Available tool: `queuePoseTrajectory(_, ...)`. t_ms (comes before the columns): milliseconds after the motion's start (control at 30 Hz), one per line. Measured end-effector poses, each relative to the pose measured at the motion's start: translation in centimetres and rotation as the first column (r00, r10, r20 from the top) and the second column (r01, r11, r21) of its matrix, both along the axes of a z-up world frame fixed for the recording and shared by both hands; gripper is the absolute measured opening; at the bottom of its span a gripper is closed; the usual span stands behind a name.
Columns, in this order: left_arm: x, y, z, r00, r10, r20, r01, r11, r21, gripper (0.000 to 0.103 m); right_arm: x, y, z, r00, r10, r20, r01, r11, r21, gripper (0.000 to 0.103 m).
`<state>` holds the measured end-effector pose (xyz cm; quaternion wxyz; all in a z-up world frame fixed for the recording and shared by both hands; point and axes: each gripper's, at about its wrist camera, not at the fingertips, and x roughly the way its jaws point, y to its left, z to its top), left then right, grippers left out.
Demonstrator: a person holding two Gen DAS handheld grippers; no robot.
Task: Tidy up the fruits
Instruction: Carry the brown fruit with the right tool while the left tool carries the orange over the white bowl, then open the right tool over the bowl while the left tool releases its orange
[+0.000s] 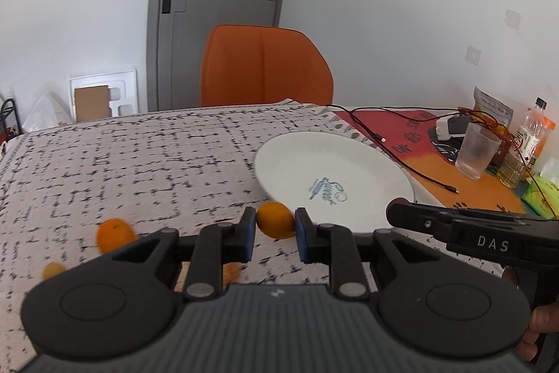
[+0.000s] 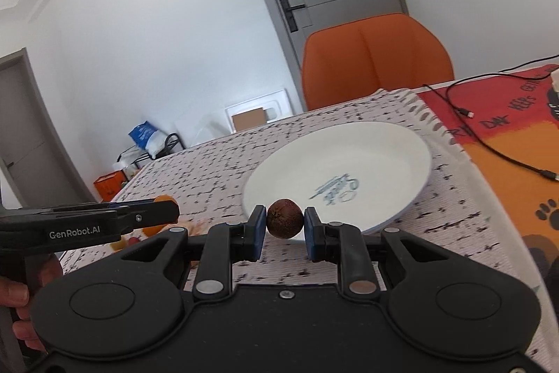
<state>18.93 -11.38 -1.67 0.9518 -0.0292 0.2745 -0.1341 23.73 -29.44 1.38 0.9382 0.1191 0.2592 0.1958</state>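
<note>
This is a lived-in home, at a dining table (image 1: 115, 159) under a checked cloth. An orange chair (image 1: 265, 67) stands at its far side, at twelve o'clock, before a grey door (image 1: 223, 6) in a plain white wall. At two o'clock lie everyday odds: a drinking glass (image 1: 477, 151), a bottle (image 1: 524, 145), snack packets (image 1: 492, 109) and charger cables (image 1: 401, 159). A white plate (image 1: 332, 177) sits at one o'clock.

Both wrist views look forward, slightly downward, close over the table; both share the plate (image 1: 349, 163) (image 2: 349, 156).
</note>
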Motion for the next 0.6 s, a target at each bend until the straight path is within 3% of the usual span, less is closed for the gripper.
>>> queuePoseTrajectory(600, 4.6, -4.6, -0.6, 0.997, -0.066, -0.027, 0.066, 0.998, 0.019, 0.022, 2.5, -2.8, -0.9, 0.999, -0.046, -0.019, 0.046, 0.999, 0.009, 0.022)
